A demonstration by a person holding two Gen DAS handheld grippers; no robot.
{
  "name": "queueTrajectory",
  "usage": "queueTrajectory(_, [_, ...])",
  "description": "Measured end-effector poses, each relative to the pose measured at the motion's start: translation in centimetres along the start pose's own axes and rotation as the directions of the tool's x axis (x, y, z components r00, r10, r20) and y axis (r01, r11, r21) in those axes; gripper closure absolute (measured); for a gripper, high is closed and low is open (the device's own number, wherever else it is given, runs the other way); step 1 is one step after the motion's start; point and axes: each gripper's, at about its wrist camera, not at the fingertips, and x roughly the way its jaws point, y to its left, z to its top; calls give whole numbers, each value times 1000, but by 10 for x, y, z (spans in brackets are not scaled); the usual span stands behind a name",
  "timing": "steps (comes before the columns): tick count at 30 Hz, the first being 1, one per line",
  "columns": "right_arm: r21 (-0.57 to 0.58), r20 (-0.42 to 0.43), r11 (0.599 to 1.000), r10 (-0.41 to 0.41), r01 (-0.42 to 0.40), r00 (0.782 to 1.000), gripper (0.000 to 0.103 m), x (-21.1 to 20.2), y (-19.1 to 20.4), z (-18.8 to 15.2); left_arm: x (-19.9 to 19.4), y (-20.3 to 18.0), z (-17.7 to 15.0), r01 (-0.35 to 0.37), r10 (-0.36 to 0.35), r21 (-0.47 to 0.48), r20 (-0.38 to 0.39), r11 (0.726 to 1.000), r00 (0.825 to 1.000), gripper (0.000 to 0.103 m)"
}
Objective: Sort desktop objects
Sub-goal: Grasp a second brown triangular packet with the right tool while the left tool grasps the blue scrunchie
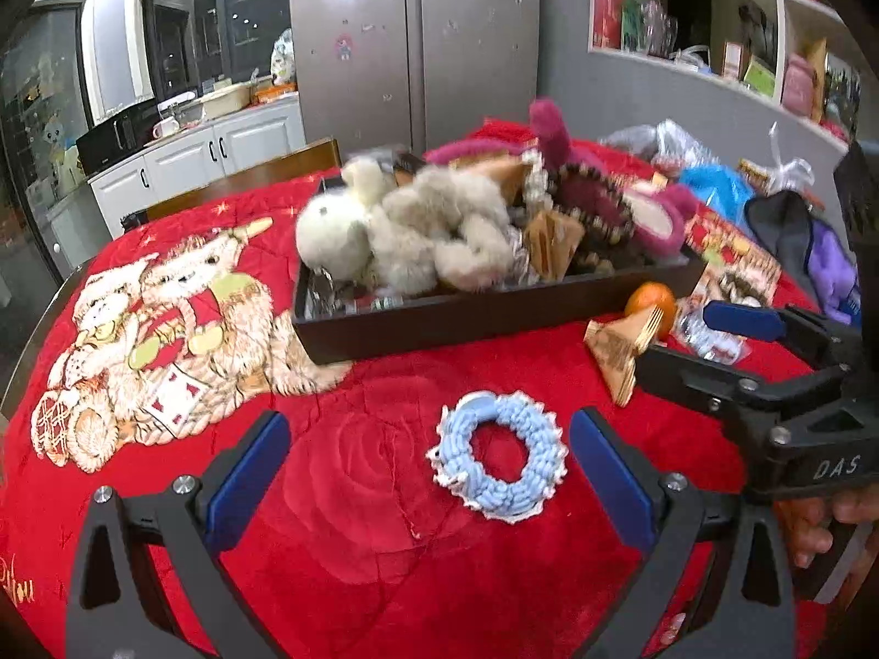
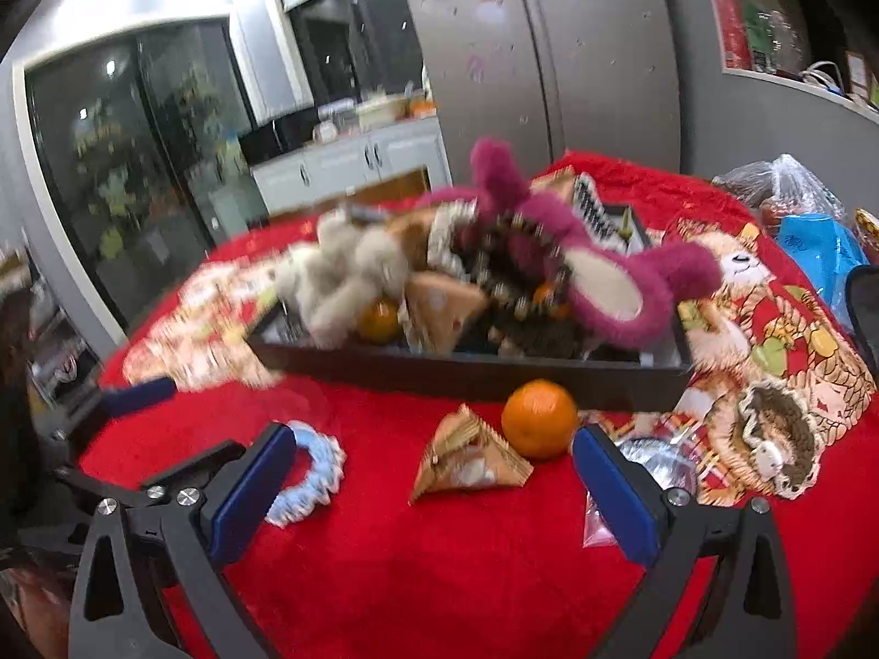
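A red bear-print cloth (image 1: 351, 494) covers the worktop before a steel fridge (image 1: 412, 38); left tongs (image 1: 428, 472) and right tongs (image 2: 428, 480) gape wide, empty.

light: bright indoor, glare at 11 o'clock | blur: tray (image 2: 467, 370) smeared in right view | edges: fisheye bending, dark corners
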Motion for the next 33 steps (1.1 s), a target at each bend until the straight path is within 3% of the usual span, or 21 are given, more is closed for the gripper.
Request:
queueTrajectory(9, [30,-146,998,-53,58,988,0,48,-12,-15,43,1,-10,12,-15,-21,-113,1000,993,0])
queueTrajectory(13, [9,-157,996,-81,83,984,0,53,-9,-15,52,7,-12,55,-62,-52,-150,997,987,0])
queueTrajectory(25, [-10,-167,994,-108,107,980,0,52,-9,-15,51,7,-13,46,-54,-64,-143,997,988,1])
queueTrajectory(27, [-5,-163,994,-107,107,981,1,51,-10,-14,48,7,-13,46,-55,-71,-126,996,990,14])
queueTrajectory(28, [-2,-160,993,-113,114,981,5,49,-11,-14,44,6,-14,61,-68,-73,-107,995,992,36])
queueTrajectory(29, [0,-152,989,-144,145,978,24,47,-12,-14,41,5,-14,45,-52,-71,-96,996,994,72])
queueTrajectory(30, [1,-142,982,-185,187,972,38,45,-13,-14,41,4,-14,-14,7,-64,-103,998,995,79])
queueTrajectory(33, [29,-128,984,-171,176,977,52,37,-18,-16,41,8,-13,3,-11,-84,-98,996,995,86])
